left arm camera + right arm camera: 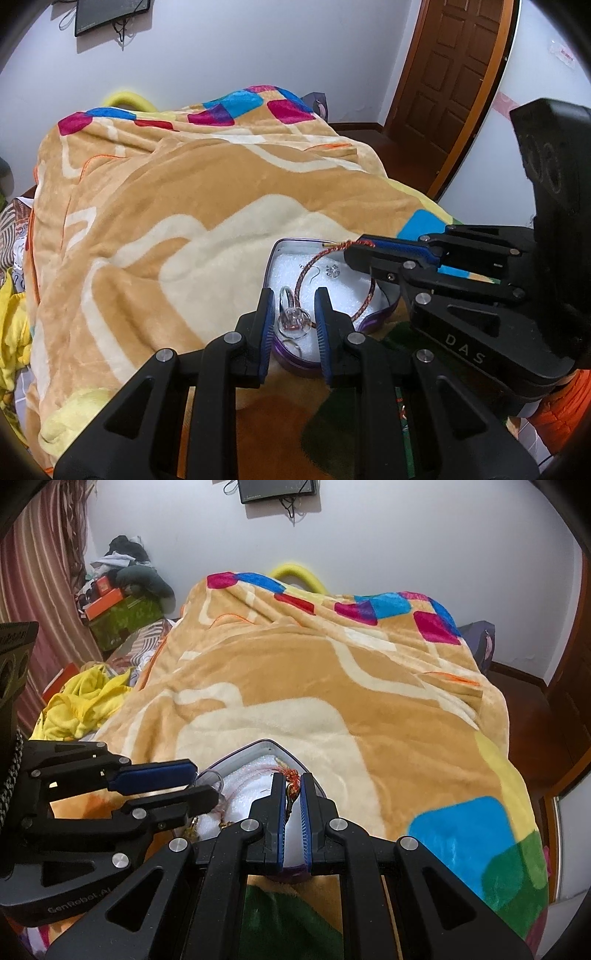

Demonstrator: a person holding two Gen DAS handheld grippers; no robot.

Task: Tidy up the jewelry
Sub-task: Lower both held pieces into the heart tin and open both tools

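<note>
On the blanket-covered bed, the right gripper clamps the braided bracelet to lower it into the tin; the left gripper waits, tongs apart, around a glass ring

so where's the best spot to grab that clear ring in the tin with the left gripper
Probably the bulky clear head of the clear ring, which stands up off the white foam between the left gripper fingers. Come down from above with the open jaws either side of the head: the thin band lies low against the foam and next to the braided bracelet, so it is harder to pinch cleanly.
</note>
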